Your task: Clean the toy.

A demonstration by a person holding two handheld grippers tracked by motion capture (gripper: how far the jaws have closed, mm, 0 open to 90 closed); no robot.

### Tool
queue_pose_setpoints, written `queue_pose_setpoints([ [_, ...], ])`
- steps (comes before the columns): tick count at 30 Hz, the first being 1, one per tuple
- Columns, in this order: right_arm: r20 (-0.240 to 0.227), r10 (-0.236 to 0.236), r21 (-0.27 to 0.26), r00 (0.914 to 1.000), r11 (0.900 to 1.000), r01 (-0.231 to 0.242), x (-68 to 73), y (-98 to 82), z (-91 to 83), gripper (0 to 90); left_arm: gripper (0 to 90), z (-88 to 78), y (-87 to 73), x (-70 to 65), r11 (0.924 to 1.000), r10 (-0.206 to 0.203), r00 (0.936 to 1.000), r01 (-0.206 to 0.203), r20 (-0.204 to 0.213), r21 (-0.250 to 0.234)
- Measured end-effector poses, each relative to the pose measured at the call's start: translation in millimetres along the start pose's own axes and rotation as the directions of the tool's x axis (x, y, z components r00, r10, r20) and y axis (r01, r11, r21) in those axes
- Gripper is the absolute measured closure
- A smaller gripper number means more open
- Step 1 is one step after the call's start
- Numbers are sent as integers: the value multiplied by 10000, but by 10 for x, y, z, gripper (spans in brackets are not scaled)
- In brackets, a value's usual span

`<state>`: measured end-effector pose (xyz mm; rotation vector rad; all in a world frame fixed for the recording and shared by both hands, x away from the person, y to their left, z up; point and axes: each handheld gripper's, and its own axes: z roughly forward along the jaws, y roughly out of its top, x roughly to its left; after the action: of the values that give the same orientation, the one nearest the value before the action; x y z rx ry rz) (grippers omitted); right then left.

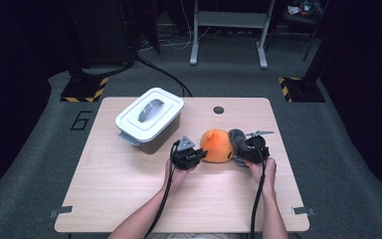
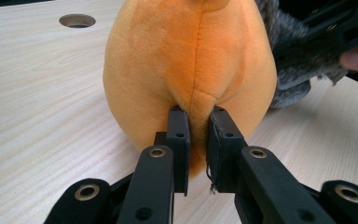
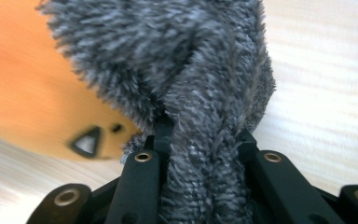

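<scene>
An orange plush toy (image 1: 216, 145) rests on the wooden table (image 1: 129, 189), with a grey fuzzy part (image 1: 237, 138) on its right side. My left gripper (image 1: 201, 155) comes in from the left. In the left gripper view it (image 2: 198, 114) is shut on a pinch of the orange plush (image 2: 191, 56) along the seam. My right gripper (image 1: 242, 149) holds the toy's right side. In the right gripper view the jaws (image 3: 200, 130) are shut on the grey fuzzy part (image 3: 168, 56), which hides the pads. The orange body (image 3: 28, 93) lies blurred beside it.
A white lidded box (image 1: 149, 117) with a grey handle stands at the table's back left. A round hole (image 1: 219, 110) sits near the far edge. Bare wood lies in front of both hands.
</scene>
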<state>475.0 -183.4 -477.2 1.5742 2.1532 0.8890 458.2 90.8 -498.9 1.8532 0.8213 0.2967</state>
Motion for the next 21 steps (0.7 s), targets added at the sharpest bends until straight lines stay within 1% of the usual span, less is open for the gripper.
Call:
queue_pose_setpoints([
  [1,105,89,387,9999,9992,-93,-25,-30,51,711,806,-1,-1,4,10000,-2,10000,2,15,-7],
  [2,164,146,583,9998,9982,-155,-33,-43,68,712,806,-3,0,4,10000,11,10000,-11,9,1],
  [3,115,89,555,9999,9984,-95,-51,-52,77,712,806,-4,1,4,10000,35,10000,-35,-4,6],
  [4,91,41,468,10000,9989,-45,-61,-53,62,713,806,-6,1,1,10000,-12,10000,12,-9,-10],
  [5,166,-10,429,9999,9991,2,-58,-47,23,714,806,-6,2,-5,9999,-132,9999,132,-1,-32],
  [7,260,-120,143,9996,9998,117,-50,-29,-84,715,805,-14,2,-6,9998,-174,9998,173,37,16],
  [8,238,-119,-3,9996,9999,119,-42,-15,-151,715,806,-14,3,-8,9999,-143,9999,143,19,-11],
  [10,93,-214,-458,9997,9987,218,-23,18,-293,715,805,-20,7,-13,10000,-26,10000,26,34,28],
  [11,-26,-244,-660,9997,9975,241,-1,41,-363,715,805,-18,10,-15,9999,156,9999,-156,-42,-3],
  [12,-76,-439,-871,9990,9953,430,24,63,-427,715,804,-16,13,-26,9998,173,9998,-173,-31,-18],
  [13,-183,-568,-1054,9982,9929,546,67,92,-484,714,804,-18,19,-30,9994,332,9994,-332,-60,26],
  [15,-331,-874,-1312,9956,9879,824,175,152,-579,714,804,-19,28,-47,9990,449,9990,-448,-89,71],
  [16,-446,-995,-1388,9940,9860,925,239,184,-610,714,803,-15,27,-60,9990,439,9989,-439,-133,29],
  [18,-661,-1387,-1589,9881,9791,1268,362,248,-642,714,803,-14,29,-70,9990,440,9990,-439,-105,29],
  [21,-770,-1736,-1585,9818,9743,1598,519,325,-611,714,801,-17,29,-69,9988,488,9988,-488,-88,61],
])
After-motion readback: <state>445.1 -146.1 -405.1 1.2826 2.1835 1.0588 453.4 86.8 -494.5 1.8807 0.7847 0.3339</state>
